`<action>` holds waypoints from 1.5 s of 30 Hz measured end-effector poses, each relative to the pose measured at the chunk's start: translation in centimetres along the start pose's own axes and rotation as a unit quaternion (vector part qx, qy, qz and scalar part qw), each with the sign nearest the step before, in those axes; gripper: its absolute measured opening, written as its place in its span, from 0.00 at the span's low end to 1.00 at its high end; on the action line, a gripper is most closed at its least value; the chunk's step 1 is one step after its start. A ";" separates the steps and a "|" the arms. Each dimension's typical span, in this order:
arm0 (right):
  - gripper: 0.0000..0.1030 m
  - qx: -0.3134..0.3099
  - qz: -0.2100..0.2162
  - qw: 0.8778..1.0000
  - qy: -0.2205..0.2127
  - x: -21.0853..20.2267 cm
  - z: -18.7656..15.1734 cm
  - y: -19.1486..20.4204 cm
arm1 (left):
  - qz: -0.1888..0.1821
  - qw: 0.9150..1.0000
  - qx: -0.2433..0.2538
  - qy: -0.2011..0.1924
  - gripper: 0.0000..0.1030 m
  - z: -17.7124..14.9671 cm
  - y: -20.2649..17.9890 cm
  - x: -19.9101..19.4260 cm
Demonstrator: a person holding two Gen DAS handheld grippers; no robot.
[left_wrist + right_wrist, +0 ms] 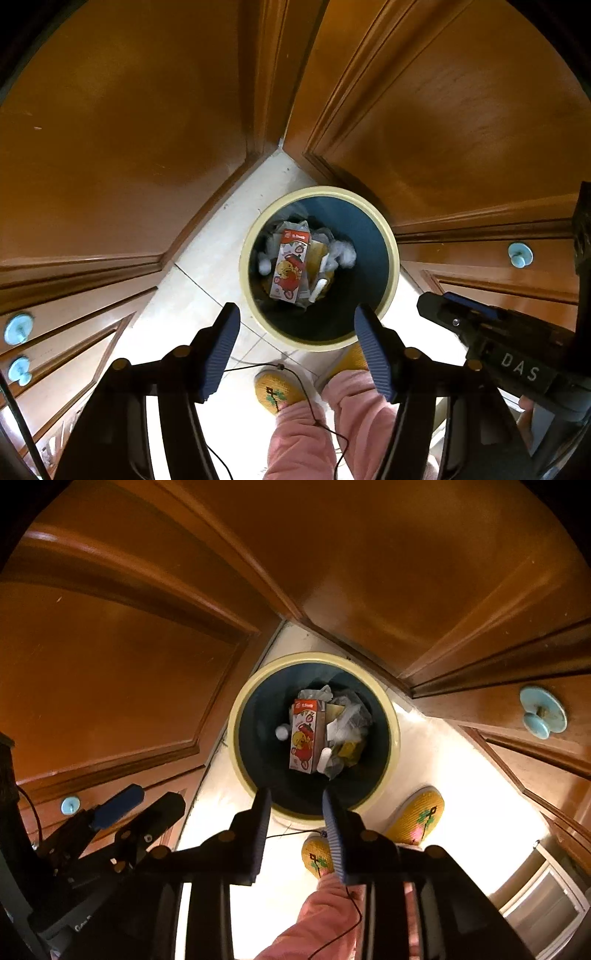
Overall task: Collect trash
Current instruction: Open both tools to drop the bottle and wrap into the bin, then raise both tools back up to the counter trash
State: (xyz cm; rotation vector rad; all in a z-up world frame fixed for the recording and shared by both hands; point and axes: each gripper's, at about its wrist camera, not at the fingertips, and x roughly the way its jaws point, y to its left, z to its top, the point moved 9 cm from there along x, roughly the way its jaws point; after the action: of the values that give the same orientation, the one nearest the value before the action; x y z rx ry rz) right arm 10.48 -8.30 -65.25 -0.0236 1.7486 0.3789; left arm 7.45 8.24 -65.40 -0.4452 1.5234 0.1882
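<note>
A round bin with a cream rim (321,194) and dark blue inside stands on the pale floor in a corner between wooden cabinets. It shows in the right wrist view too (314,659). Inside lie a red and white carton (290,267) (304,736), crumpled clear plastic (340,253) (351,716) and yellow scraps. My left gripper (297,317) is open and empty, high above the bin's near rim. My right gripper (297,799) is open and empty above the same rim. Each gripper shows at the edge of the other's view: the right (480,325), the left (122,812).
Brown wooden cabinet doors (110,129) (443,572) close in on both sides, with pale blue knobs (520,254) (543,709). The person's yellow slippers (275,391) (417,816) and pink trousers (354,424) stand just before the bin. A thin black cord (314,413) hangs there.
</note>
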 end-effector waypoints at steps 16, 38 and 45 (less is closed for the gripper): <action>0.29 -0.031 0.028 0.996 -0.075 -18.2 -3.6 3.3 | 0.020 0.995 0.032 -0.092 0.71 -0.1 -3.7 -20.2; 0.29 -0.012 -0.005 0.943 -0.333 -56.0 -7.4 1.7 | -0.061 0.906 0.212 -0.361 0.98 2.6 -19.8 -54.4; 0.31 0.018 -0.027 0.920 -0.390 -64.5 -6.3 -0.8 | -0.083 0.892 0.218 -0.388 0.99 4.6 -23.4 -59.4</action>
State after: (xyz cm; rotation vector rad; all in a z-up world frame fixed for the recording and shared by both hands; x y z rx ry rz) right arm 18.66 -23.06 -2.69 0.0952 0.9604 0.2621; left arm 17.73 -1.93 -3.03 -0.1015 0.6950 -0.1106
